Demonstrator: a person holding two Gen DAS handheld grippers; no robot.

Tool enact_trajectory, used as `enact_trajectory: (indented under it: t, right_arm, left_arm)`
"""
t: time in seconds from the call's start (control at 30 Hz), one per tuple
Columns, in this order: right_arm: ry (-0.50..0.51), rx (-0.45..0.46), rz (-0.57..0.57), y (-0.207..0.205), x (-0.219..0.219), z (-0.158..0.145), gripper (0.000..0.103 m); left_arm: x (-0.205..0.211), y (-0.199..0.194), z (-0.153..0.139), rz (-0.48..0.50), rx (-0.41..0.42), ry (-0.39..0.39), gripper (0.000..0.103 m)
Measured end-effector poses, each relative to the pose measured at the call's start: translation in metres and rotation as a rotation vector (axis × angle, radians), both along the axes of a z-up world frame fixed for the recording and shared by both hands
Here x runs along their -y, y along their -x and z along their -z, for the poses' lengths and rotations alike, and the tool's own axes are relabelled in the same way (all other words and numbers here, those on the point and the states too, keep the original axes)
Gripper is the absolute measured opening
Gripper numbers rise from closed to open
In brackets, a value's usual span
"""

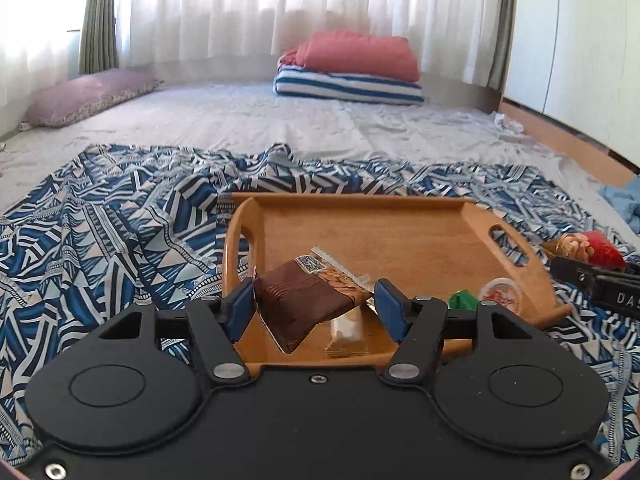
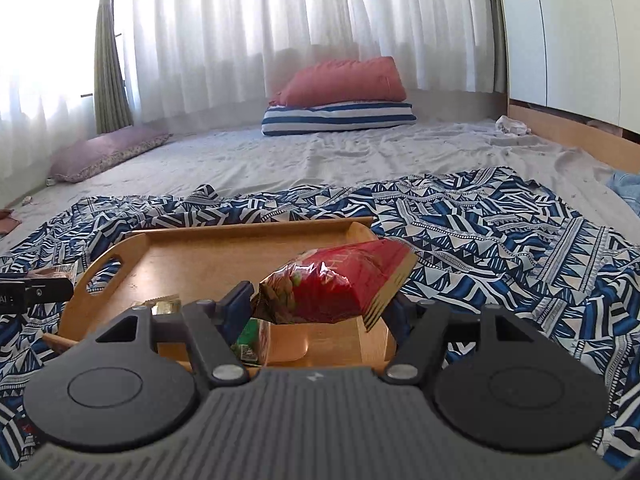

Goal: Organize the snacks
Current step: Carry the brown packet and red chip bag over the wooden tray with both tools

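My left gripper (image 1: 314, 306) is shut on a brown snack packet (image 1: 304, 300), held over the near end of a wooden tray (image 1: 400, 236) that lies on a blue patterned cloth (image 1: 120, 220). Below it in the tray lies a pale wrapped bar (image 1: 348, 332). A green packet (image 1: 462, 300) and a small round cup (image 1: 502, 294) sit at the tray's near right. My right gripper (image 2: 320, 304) is shut on a red snack bag (image 2: 340, 284), held above the near right part of the tray (image 2: 224, 256). A green packet (image 2: 250, 338) lies under it.
The other gripper and its red bag (image 1: 596, 246) show at the right edge of the left wrist view. Farther back on the bed are a purple pillow (image 1: 92, 96), a red pillow (image 1: 360, 54) on a striped one (image 1: 348, 88), and a wooden frame (image 1: 560, 140).
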State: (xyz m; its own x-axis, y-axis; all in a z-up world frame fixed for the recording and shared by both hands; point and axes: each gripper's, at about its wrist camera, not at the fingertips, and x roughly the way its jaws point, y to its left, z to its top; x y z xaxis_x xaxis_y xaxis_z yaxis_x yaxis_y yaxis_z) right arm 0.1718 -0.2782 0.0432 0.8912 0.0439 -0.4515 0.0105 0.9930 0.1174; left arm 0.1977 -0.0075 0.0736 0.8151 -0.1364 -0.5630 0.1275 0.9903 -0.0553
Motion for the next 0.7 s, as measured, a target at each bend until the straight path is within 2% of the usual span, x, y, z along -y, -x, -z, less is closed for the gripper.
enact_trajectory:
  t: [0.4, 0.7]
  right_arm:
    - [-0.053, -0.085, -0.004, -0.044, 0.007, 0.014, 0.070]
    - [-0.076, -0.127, -0.004, -0.066, 0.008, 0.023, 0.070]
  left_arm:
    - [0.002, -0.037, 0.030, -0.030, -0.088, -0.002, 0.061]
    - [0.006, -0.046, 0.041, -0.039, -0.109, -0.012, 0.062]
